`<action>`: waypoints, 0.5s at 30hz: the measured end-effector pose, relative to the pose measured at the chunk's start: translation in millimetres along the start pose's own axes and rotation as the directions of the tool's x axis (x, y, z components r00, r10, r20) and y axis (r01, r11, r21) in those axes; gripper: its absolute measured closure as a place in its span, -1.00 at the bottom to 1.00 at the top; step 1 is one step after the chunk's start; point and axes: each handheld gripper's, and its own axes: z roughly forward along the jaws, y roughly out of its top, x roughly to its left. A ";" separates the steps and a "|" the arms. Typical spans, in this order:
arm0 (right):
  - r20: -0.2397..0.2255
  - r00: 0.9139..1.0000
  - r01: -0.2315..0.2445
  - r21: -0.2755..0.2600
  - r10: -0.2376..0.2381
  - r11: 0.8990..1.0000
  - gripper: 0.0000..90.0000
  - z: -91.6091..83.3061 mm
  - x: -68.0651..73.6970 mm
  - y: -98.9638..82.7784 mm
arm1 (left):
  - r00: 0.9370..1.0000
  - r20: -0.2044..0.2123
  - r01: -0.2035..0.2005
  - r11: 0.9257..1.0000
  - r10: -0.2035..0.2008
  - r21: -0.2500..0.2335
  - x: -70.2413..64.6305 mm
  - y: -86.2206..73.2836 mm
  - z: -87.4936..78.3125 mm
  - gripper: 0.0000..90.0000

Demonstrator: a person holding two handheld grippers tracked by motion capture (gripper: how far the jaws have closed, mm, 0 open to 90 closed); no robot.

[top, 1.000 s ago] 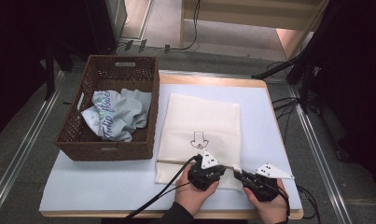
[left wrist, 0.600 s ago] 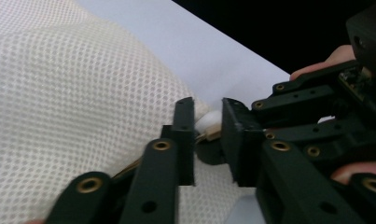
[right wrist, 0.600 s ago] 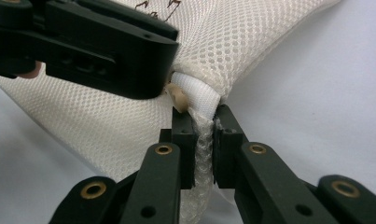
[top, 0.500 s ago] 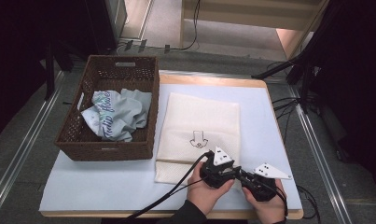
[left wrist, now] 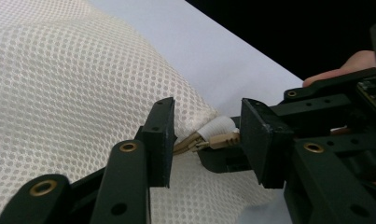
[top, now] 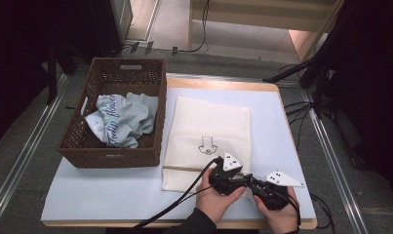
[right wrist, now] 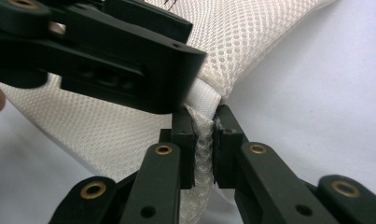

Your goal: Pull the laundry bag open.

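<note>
A white mesh bag with a small arrow print lies flat on the table. Its near right corner is bunched between my two grippers. The right gripper is shut on the mesh at that corner. My left gripper has just been opening. A beige zipper pull and the white tape end sit between its jaws, and the pads stand off them. In the high view the left gripper and the right gripper meet tip to tip at the bag's corner.
A brown wicker basket stands at the left with a crumpled pale blue garment inside. The bag rests on a white mat over the wooden table. Cables trail off the near edge and the right side.
My left gripper has slid a little to the right along the bag's near edge, up against the right gripper, and its jaws have spread. The right gripper has stayed put.
</note>
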 end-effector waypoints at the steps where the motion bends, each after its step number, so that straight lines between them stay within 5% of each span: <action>1: 0.000 1.000 -0.001 -0.001 0.001 1.000 0.84 0.1 -0.2 0.0 | 1.000 0.008 0.001 1.000 -0.001 -0.004 0.9 -0.7 -1.2 0.28; 7: 0.006 1.000 -0.002 -0.002 0.002 1.000 0.84 0.3 -0.9 -0.1 | 0.999 0.050 0.018 1.000 -0.018 -0.005 7.2 -6.0 -7.1 0.47; 15: 0.005 1.000 -0.007 -0.012 0.007 1.000 0.84 -0.5 -0.9 0.1 | 0.997 0.048 0.054 0.998 -0.054 0.017 19.4 -15.1 -10.3 0.75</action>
